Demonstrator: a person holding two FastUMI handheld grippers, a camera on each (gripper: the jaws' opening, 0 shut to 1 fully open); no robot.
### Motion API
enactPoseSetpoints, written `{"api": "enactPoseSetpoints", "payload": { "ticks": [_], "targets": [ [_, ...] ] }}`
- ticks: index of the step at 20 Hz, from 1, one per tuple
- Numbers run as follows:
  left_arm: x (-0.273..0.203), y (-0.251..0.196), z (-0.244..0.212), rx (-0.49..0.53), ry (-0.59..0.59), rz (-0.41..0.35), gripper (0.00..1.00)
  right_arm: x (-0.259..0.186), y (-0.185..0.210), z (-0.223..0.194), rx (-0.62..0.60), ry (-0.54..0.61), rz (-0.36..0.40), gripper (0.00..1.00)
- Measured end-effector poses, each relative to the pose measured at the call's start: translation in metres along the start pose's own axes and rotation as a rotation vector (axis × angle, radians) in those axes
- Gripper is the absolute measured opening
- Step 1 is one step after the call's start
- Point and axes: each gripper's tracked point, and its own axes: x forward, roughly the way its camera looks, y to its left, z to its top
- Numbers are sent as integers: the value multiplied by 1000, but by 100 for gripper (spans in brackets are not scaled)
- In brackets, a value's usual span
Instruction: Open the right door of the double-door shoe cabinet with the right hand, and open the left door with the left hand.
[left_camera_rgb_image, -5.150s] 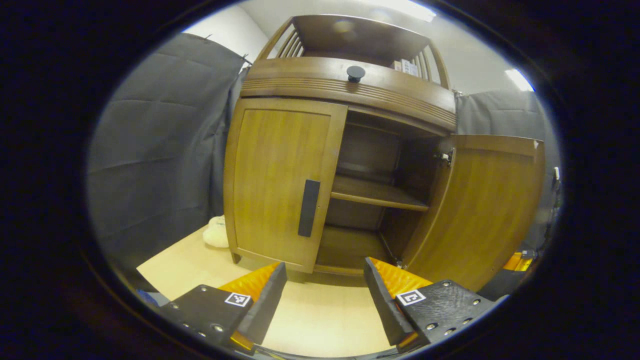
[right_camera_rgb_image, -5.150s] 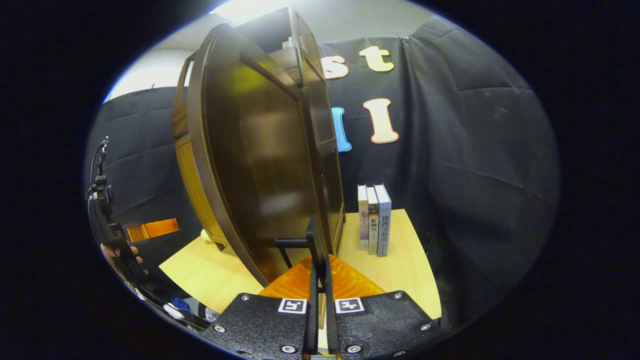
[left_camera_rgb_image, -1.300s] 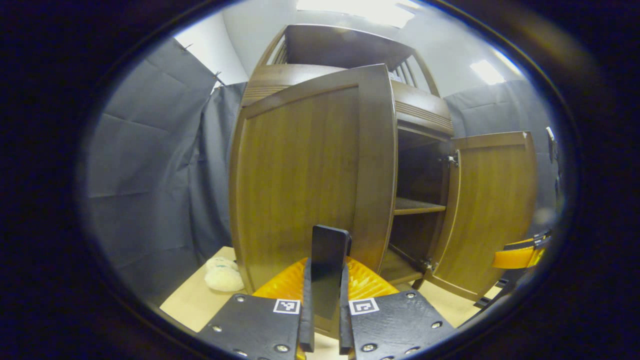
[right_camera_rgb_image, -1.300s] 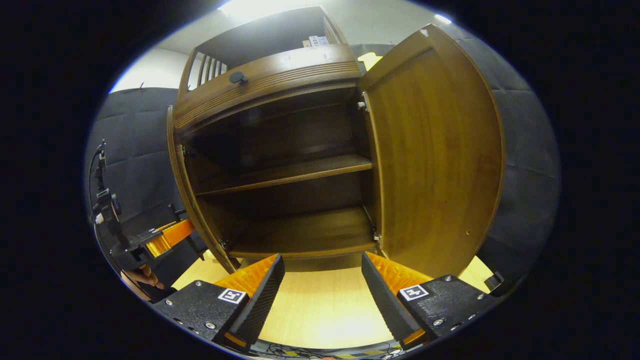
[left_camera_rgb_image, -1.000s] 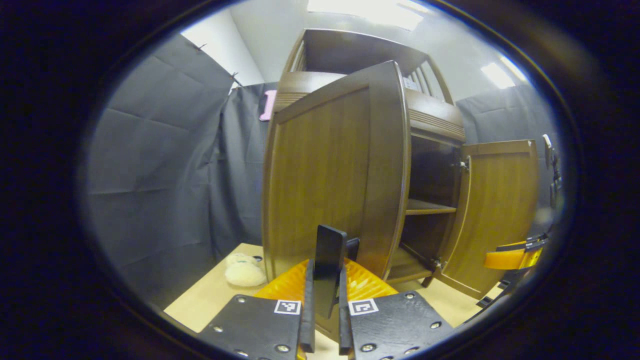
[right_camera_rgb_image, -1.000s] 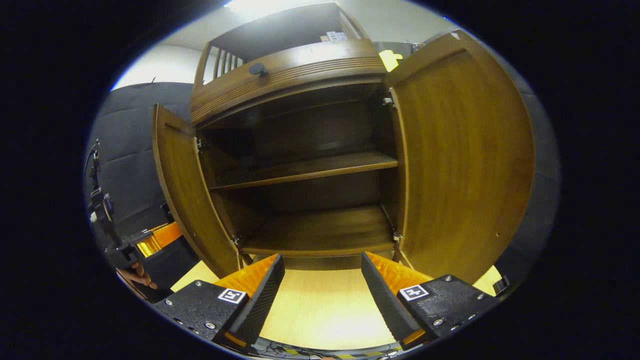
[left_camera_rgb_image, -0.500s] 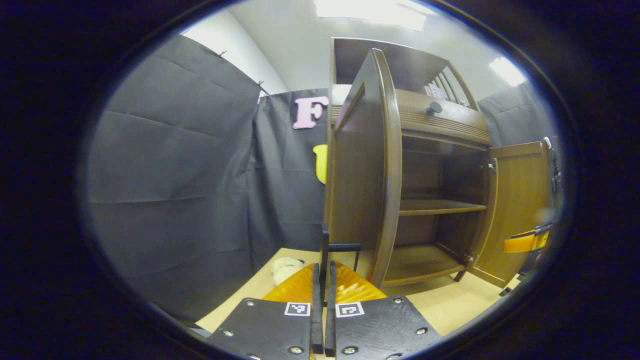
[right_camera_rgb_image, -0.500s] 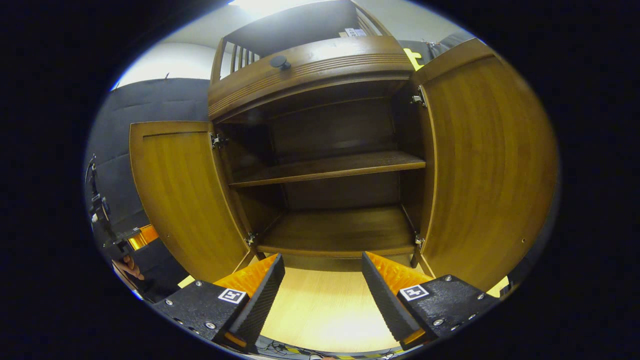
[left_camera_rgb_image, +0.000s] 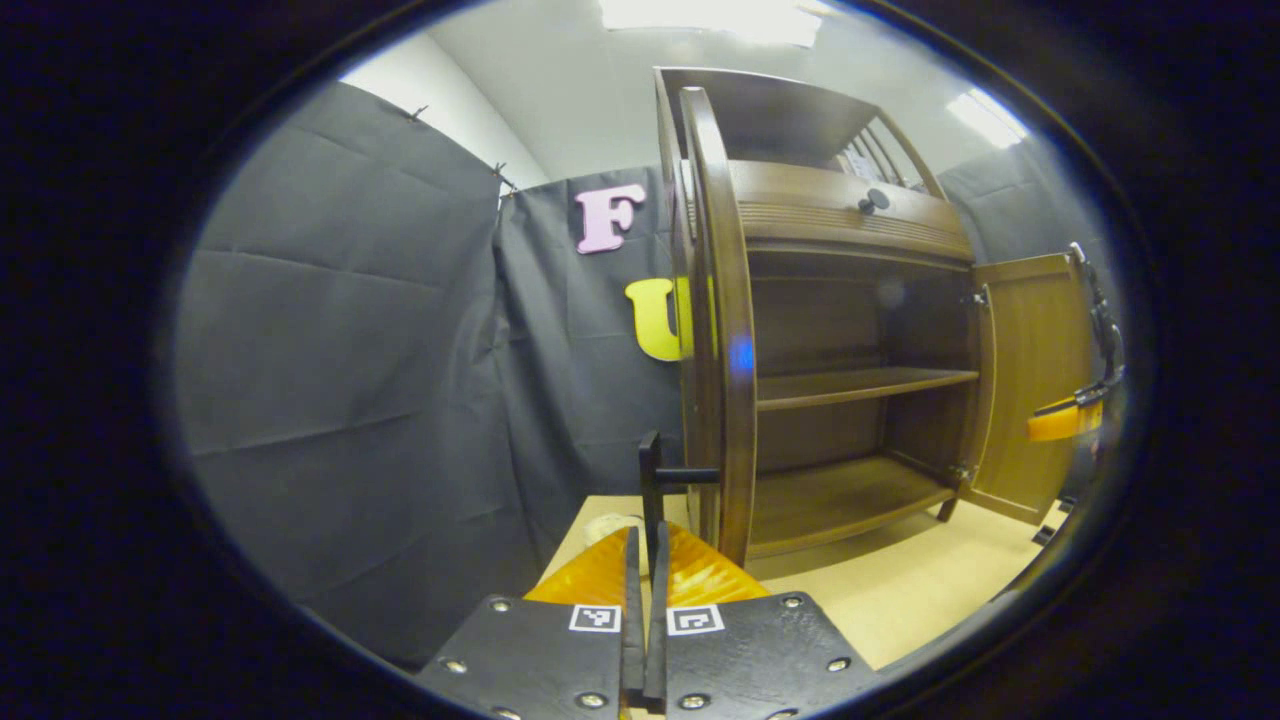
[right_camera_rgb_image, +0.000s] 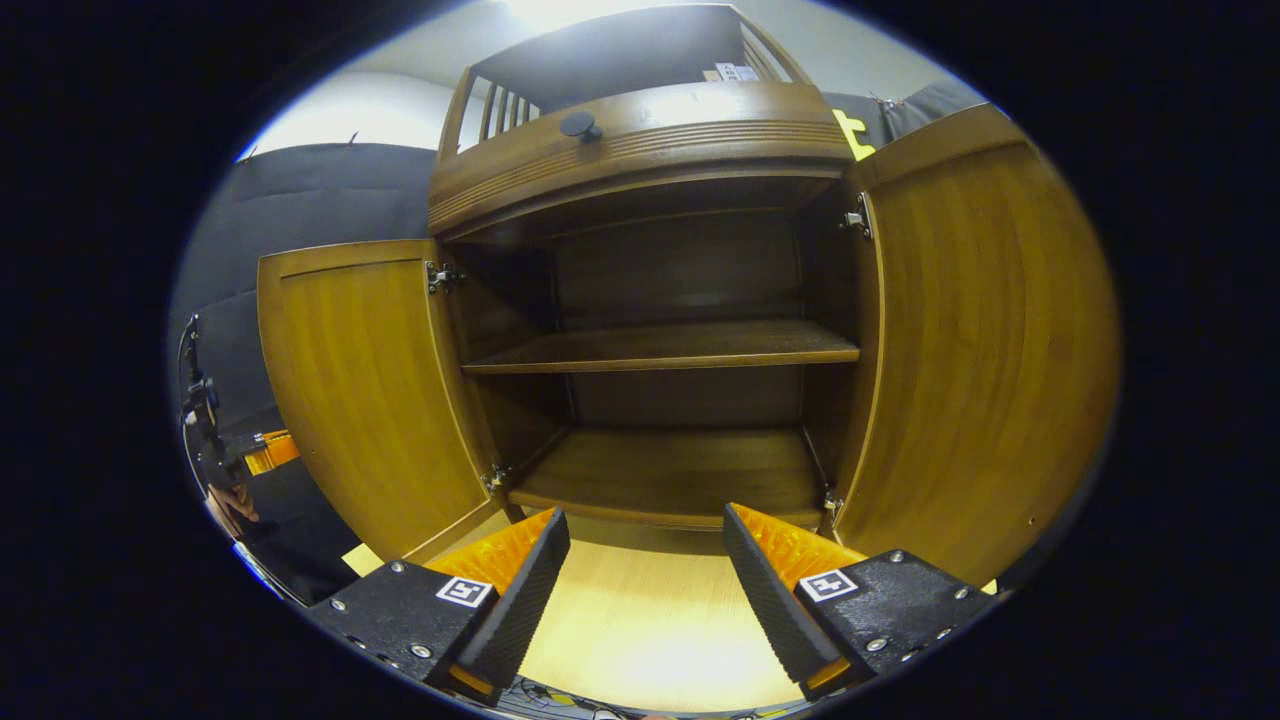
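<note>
Left gripper view: left tongs at bottom centre, clenched on the dark bar handle of the left door, both fingers pressed against it. Left door swung wide, seen edge-on, standing out from the shoe cabinet. Cabinet interior exposed: middle shelf and bottom board, nothing on either. Right door also swung out at far right of cabinet. Right tongs visible beyond right door, near its outer edge, apart from it; state can't be judged from here. Round dark knob on the cabinet's upper front. Pale fluffy item on the light wood surface, left of the cabinet, just behind the handle.

Right gripper view: right tongs at bottom, released, fingers wide apart, holding nothing, hovering over the surface in front of the cabinet. Both doors wide: left door at left of the opening, right door at right. Shelf and bottom board bare. Knob up top. Left tongs partly visible beyond left door's outer edge, with a hand below them.
</note>
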Motion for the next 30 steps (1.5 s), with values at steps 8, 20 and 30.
{"api": "enactPoseSetpoints", "payload": {
  "ticks": [8, 20, 30],
  "targets": [
    [-1, 1, -1, -32, 5, 2, 5, 7, -21, 10, 40, 11, -45, 95],
    [-22, -5, 3, -69, 22, 109, 4, -19, -56, 14, 17, 26, -42, 92],
    [-41, -17, 49, -50, -127, 242, 5, -78, -101, 43, -22, -102, -64, 92]
  ]
}}
